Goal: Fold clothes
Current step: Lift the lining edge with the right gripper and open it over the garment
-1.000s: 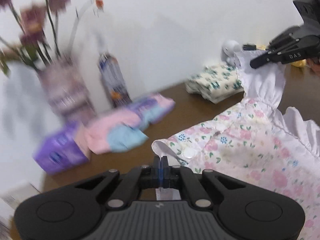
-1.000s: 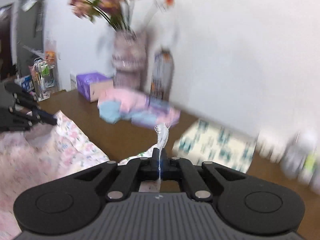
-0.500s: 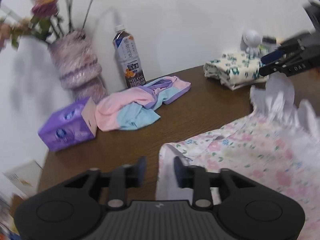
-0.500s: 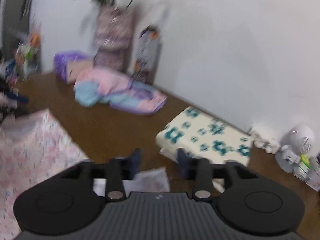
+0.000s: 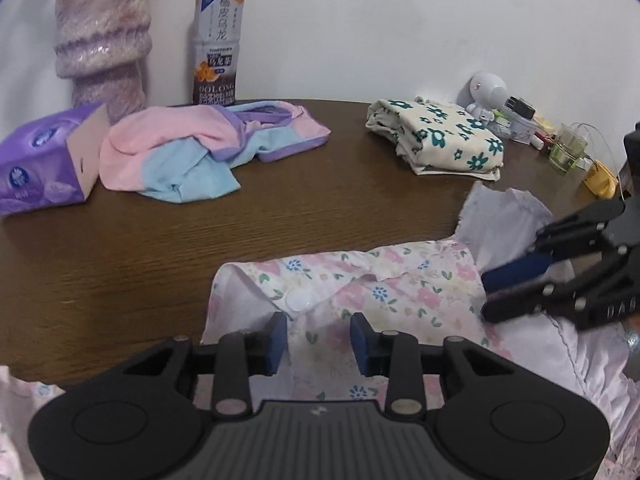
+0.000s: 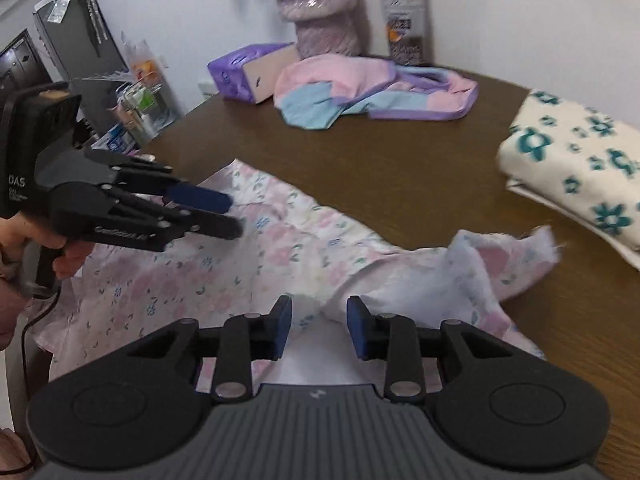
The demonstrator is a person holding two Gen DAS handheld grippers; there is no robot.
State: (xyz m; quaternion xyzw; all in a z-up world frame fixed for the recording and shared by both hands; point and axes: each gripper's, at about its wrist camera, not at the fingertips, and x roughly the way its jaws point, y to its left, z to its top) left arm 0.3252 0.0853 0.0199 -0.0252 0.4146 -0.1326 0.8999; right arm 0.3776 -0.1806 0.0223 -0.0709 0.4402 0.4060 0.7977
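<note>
A pink floral garment with white ruffled trim (image 5: 384, 300) (image 6: 256, 264) lies spread on the brown table's near side. My left gripper (image 5: 319, 338) hovers open over its collar edge by a white snap button, nothing between the fingers. My right gripper (image 6: 319, 330) is open too, just above a bunched white ruffle. In the left wrist view the right gripper (image 5: 496, 292) shows at the right, over the ruffled end. From the right wrist view, the left gripper (image 6: 236, 216) is at the left, held by a hand (image 6: 60, 252).
At the back of the wooden table (image 5: 280, 224) lie a crumpled pink, blue and purple garment (image 5: 200, 152) and a folded cream cloth with teal flowers (image 5: 440, 140). A purple tissue box (image 5: 48, 160), a vase (image 5: 104, 36), a tea bottle (image 5: 216, 36) and small clutter (image 5: 520, 120) line the wall.
Both grippers were shut on the floral garment's edges and held it up; they have opened and let it drop onto the table, then lowered close over it.
</note>
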